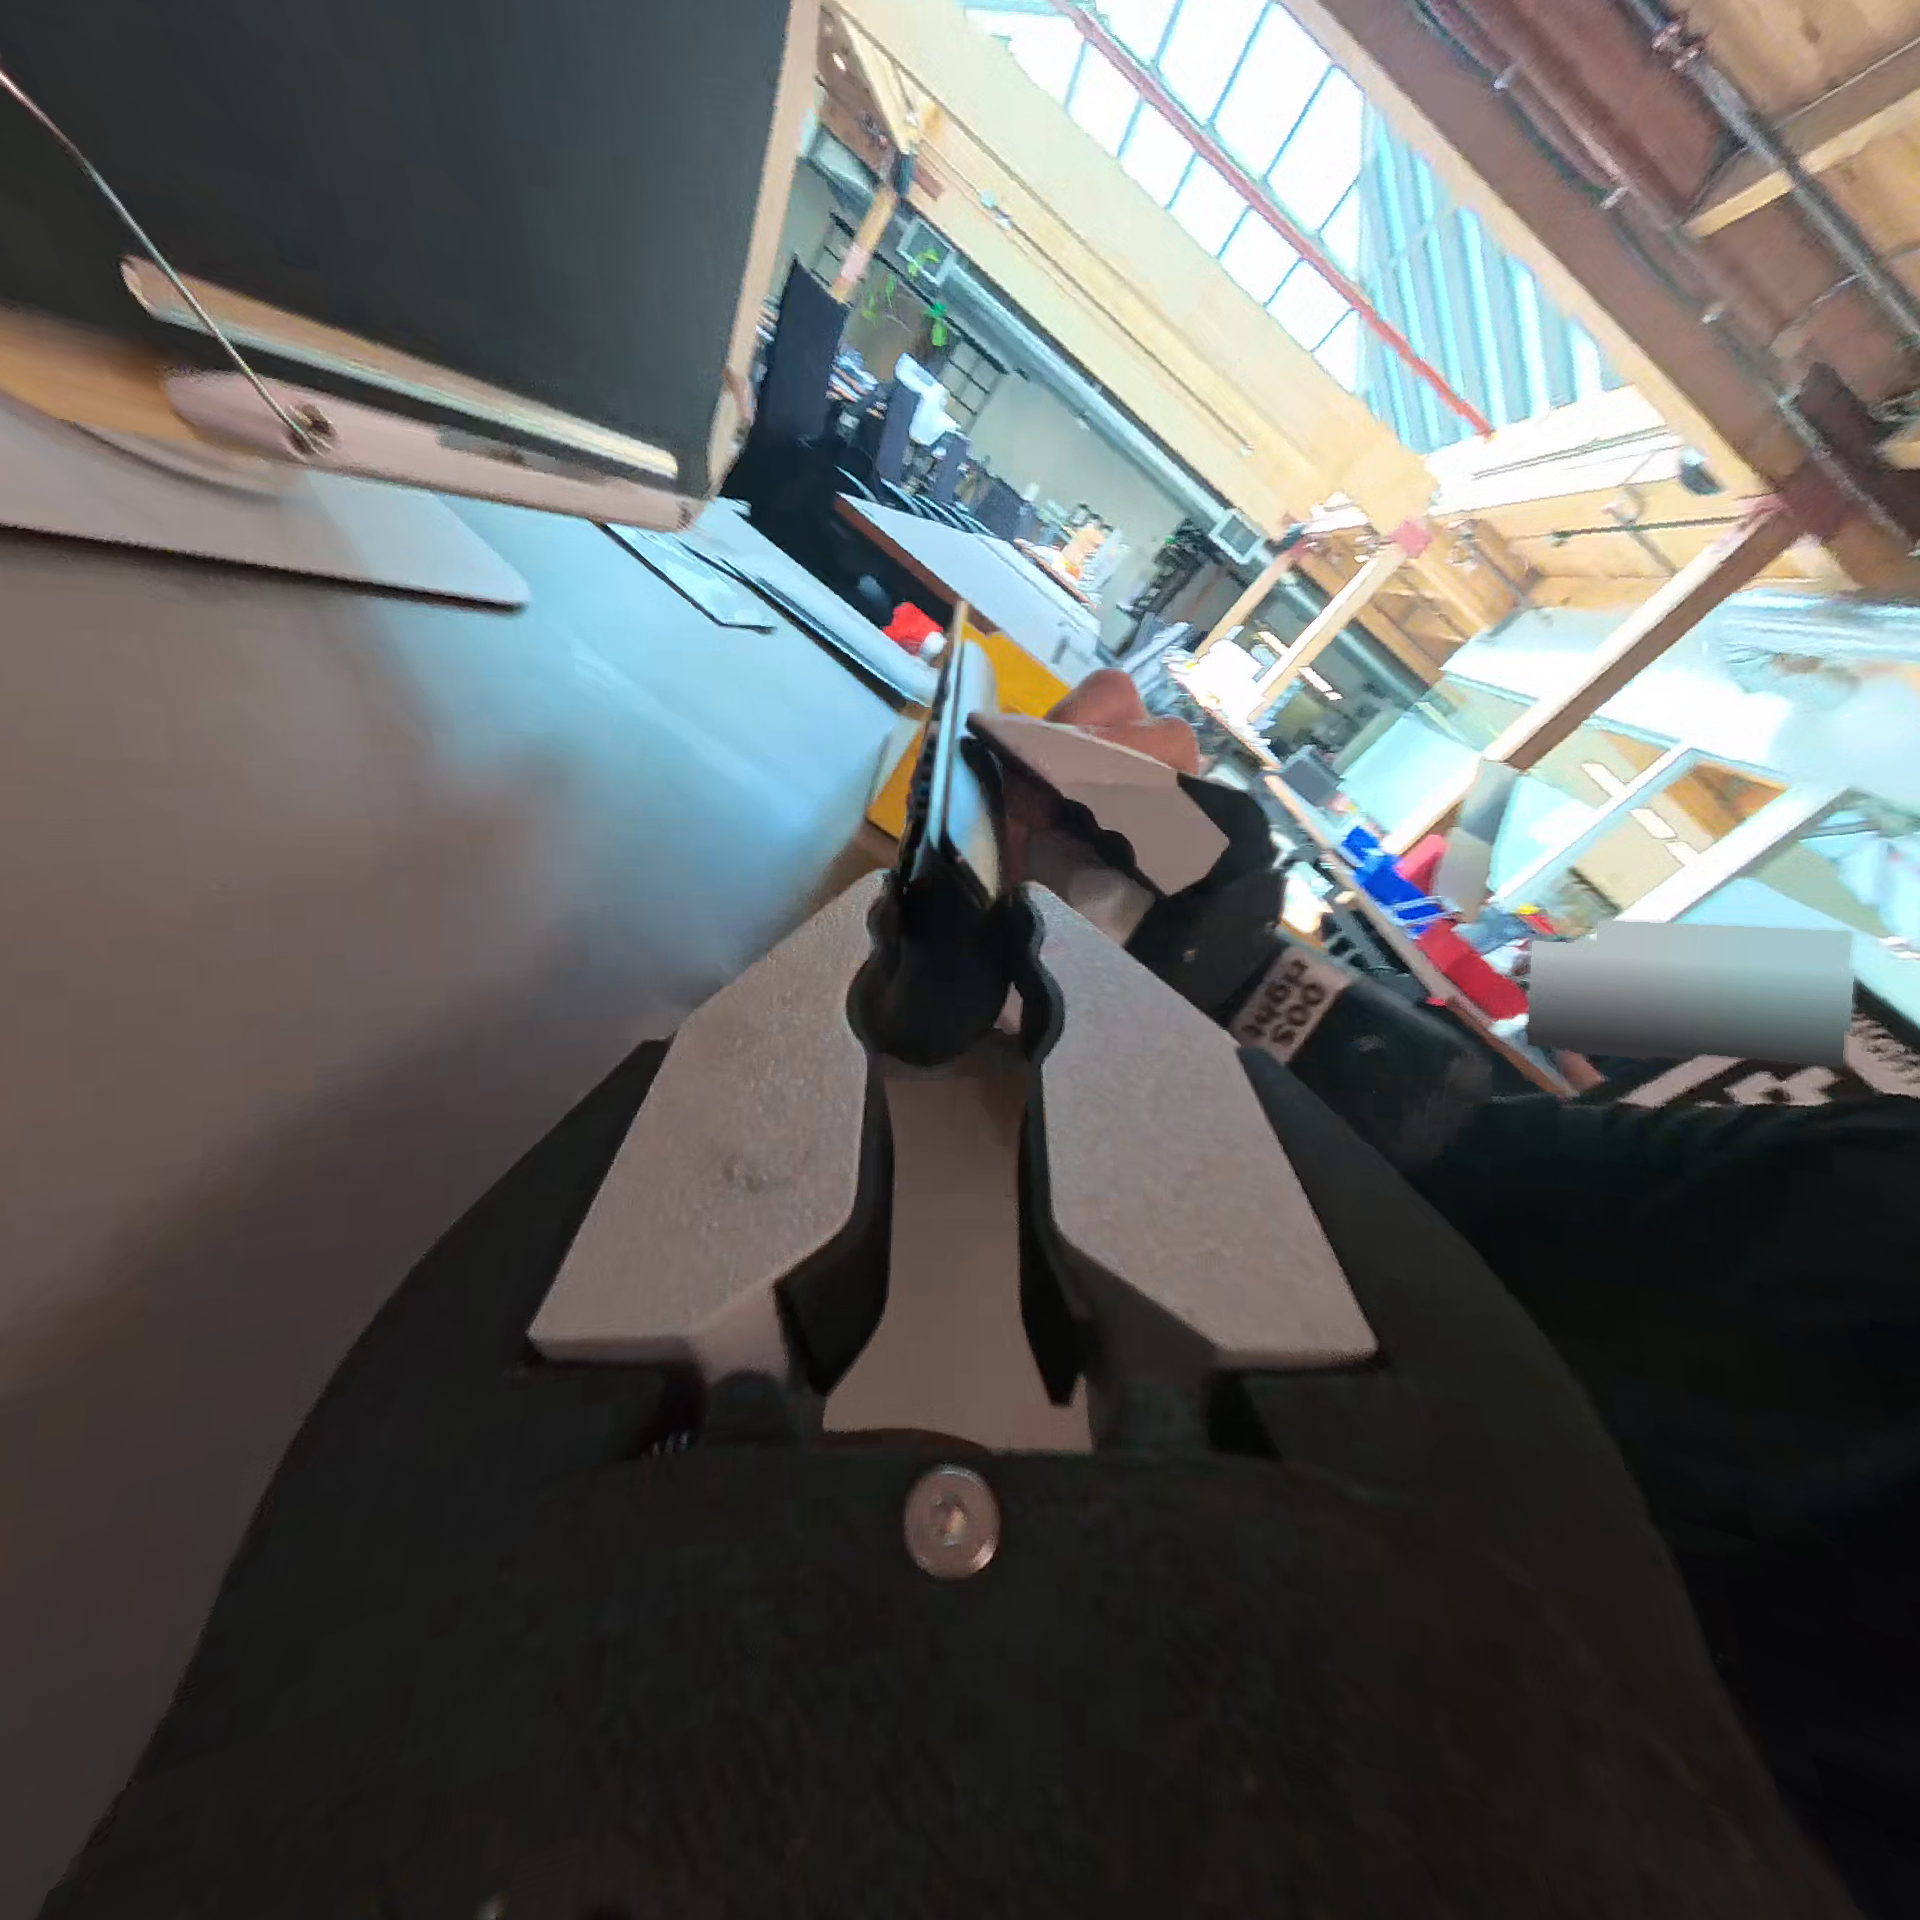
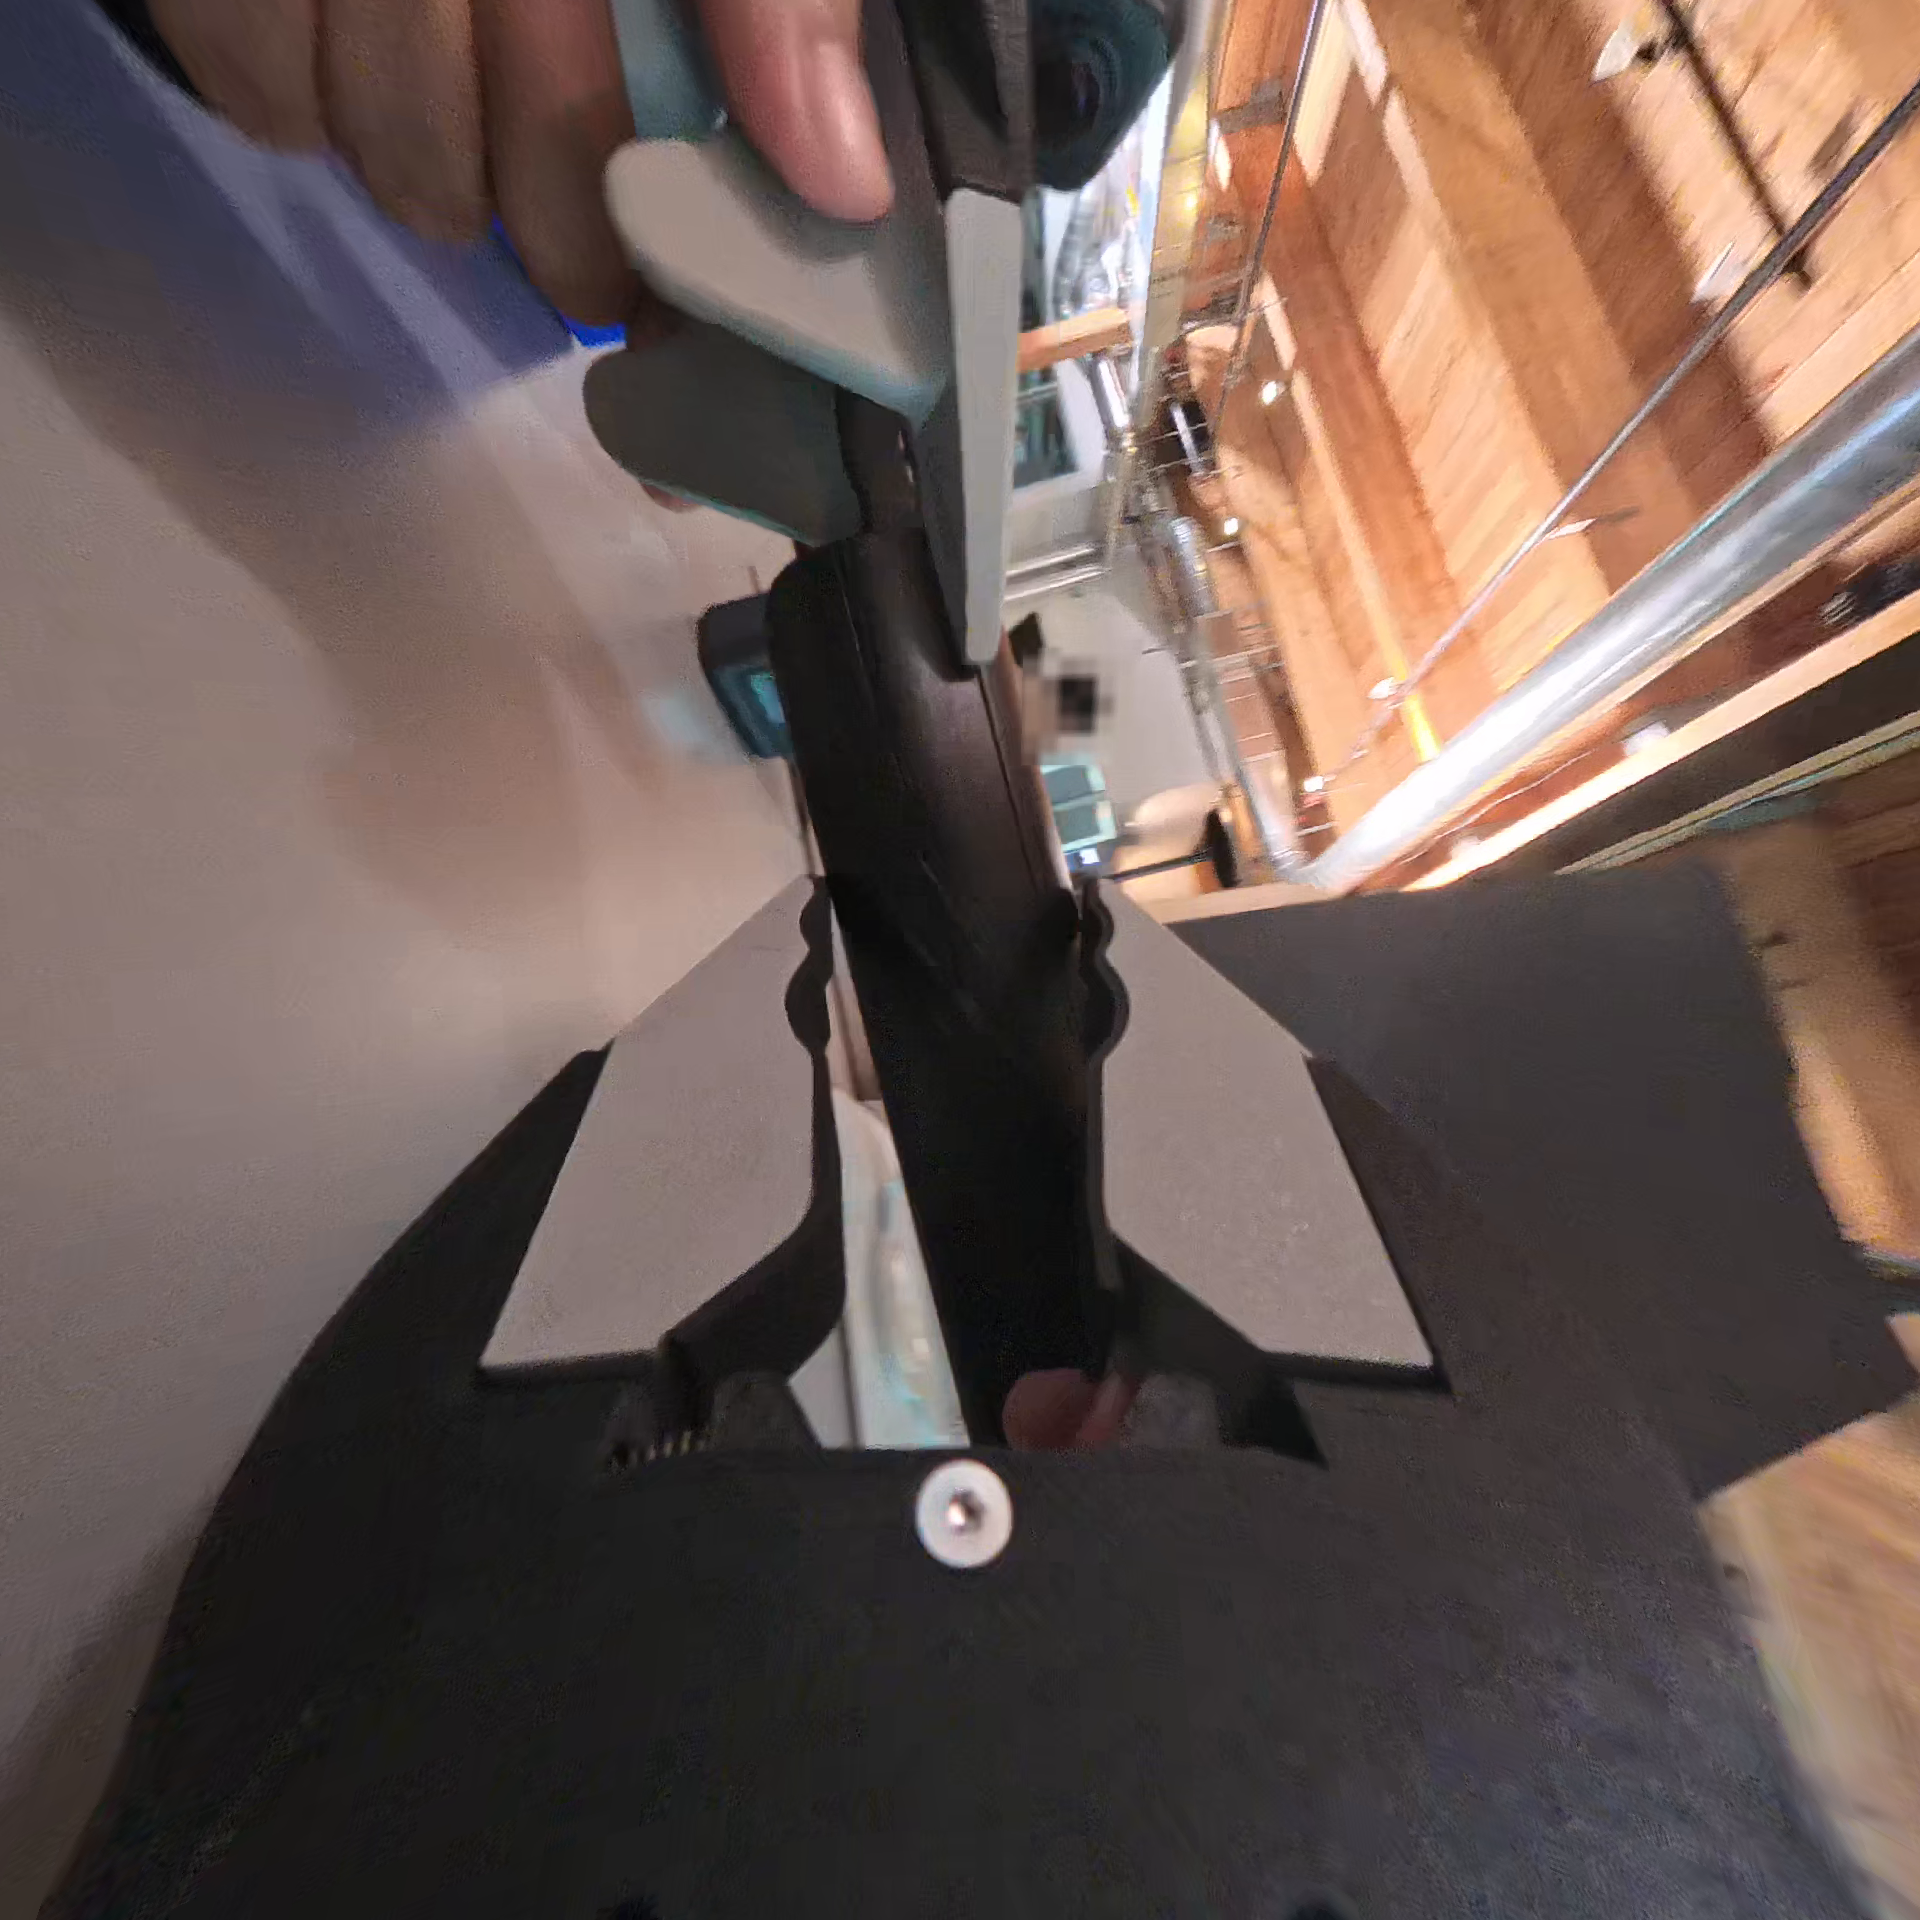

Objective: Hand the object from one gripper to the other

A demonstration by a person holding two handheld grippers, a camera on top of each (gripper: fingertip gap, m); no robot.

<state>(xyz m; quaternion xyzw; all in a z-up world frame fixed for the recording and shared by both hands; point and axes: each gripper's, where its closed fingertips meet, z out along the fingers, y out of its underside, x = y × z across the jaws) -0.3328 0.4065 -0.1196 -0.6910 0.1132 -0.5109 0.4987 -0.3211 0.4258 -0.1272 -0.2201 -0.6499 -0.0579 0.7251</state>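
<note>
Object held in mid-air between my two claws, above a pale table.

Object, a flat, long black thing, runs straight out ahead of my right claw, its long axis in line with my fingers; my right jaws sit on either side of it, touching or nearly so, though I cannot tell whether they press. At its far end my left claw comes in from the opposite side, jaws closed on that end, so both claws meet the thing at once, end to end. My guess is the handover is midway, and the next move turns on one claw letting go along that axis. Below lies a smooth, pale grey table. Around it is a large workshop with wooden ceiling beams, skylights and cluttered benches well apart from us.
</note>
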